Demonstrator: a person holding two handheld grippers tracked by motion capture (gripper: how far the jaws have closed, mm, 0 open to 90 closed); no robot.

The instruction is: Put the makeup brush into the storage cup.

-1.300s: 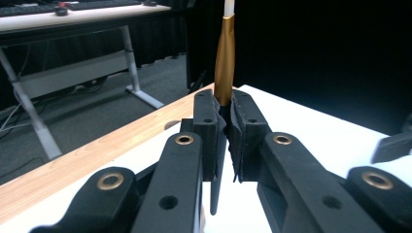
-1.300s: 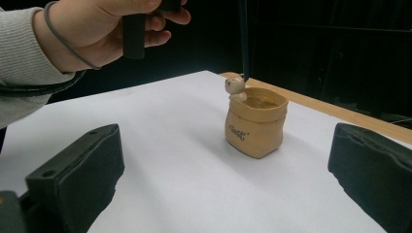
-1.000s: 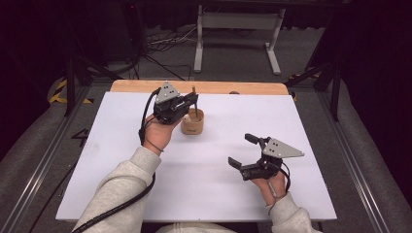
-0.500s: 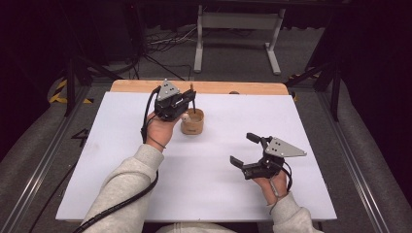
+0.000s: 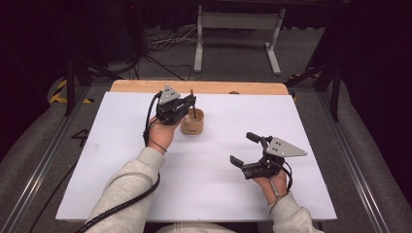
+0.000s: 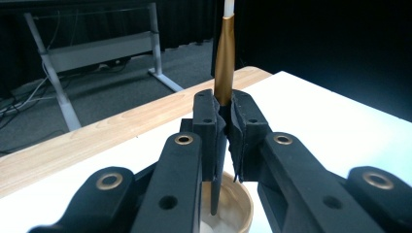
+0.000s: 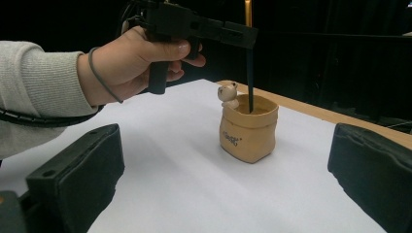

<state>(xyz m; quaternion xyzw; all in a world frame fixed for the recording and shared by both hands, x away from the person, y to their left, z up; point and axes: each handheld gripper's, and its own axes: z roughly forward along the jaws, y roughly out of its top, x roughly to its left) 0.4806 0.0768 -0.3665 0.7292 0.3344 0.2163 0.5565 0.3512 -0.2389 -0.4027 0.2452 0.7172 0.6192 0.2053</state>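
Note:
A tan sack-shaped pot [image 5: 192, 124] with a small bear figure [image 7: 228, 94] on its rim stands on the white table top [image 5: 121, 160]. My left gripper [image 5: 192, 100] is shut on a pen [image 6: 224, 63] with a gold upper part and a dark lower part. The pen stands upright, its lower end [image 7: 250, 82] inside the pot [image 7: 248, 128]. In the left gripper view the pads [image 6: 206, 124] pinch the pen just above the pot's mouth [image 6: 233, 213]. My right gripper [image 5: 241, 148] rests open near the right front of the table, nothing between its jaws.
A wooden strip [image 5: 204, 87] runs along the table's far edge. Beyond it stands a metal frame [image 5: 238, 29] on a dark floor with cables. Metal rails [image 5: 43, 160] flank the table on both sides.
My left gripper has sunk a little with the pen, bringing its lower end deeper into the pot. The right gripper has stayed where it was.

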